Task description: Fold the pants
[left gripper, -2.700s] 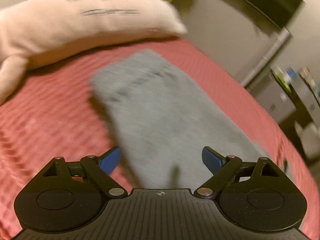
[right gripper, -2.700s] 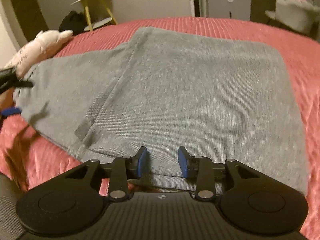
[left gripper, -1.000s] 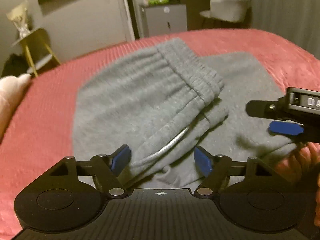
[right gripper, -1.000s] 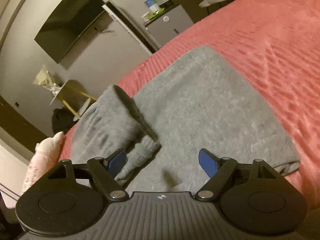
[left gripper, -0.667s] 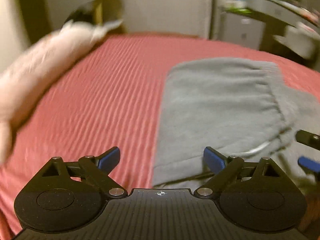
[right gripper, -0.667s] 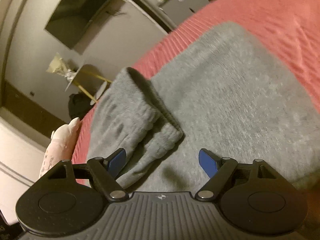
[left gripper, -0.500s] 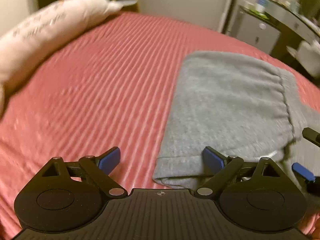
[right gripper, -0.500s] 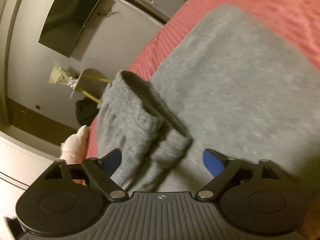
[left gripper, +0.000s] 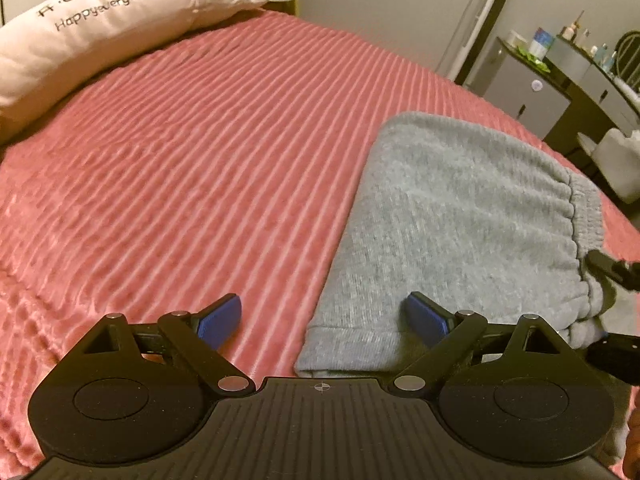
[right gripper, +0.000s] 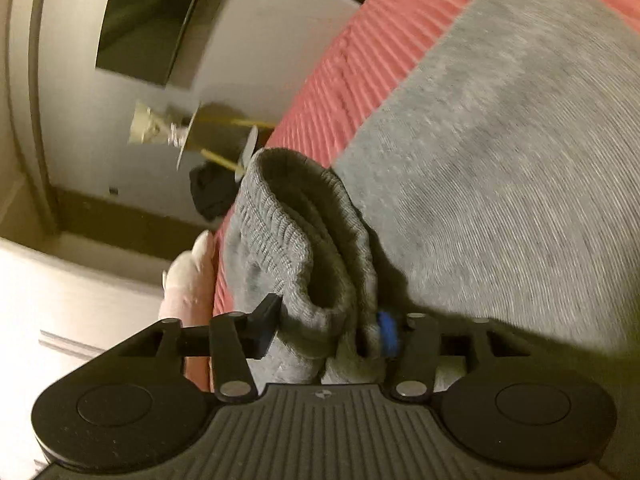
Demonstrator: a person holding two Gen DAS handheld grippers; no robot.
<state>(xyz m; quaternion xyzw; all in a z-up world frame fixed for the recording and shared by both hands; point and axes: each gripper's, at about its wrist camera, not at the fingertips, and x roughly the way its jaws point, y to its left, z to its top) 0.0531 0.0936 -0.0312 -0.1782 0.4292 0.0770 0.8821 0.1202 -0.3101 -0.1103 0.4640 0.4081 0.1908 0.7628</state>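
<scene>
Grey pants (left gripper: pixel 460 216) are lying folded on a red bedspread (left gripper: pixel 180 168). The left gripper (left gripper: pixel 320 320) is hovering with jaws apart over the near folded corner — gripping nothing. The right gripper (right gripper: pixel 328 328) is pinching the ribbed waistband (right gripper: pixel 304 240), probably to carry it across for another fold.

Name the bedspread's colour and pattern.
Pinkish-red with raised parallel ribs; the bedspread shows best in the left wrist view.
</scene>
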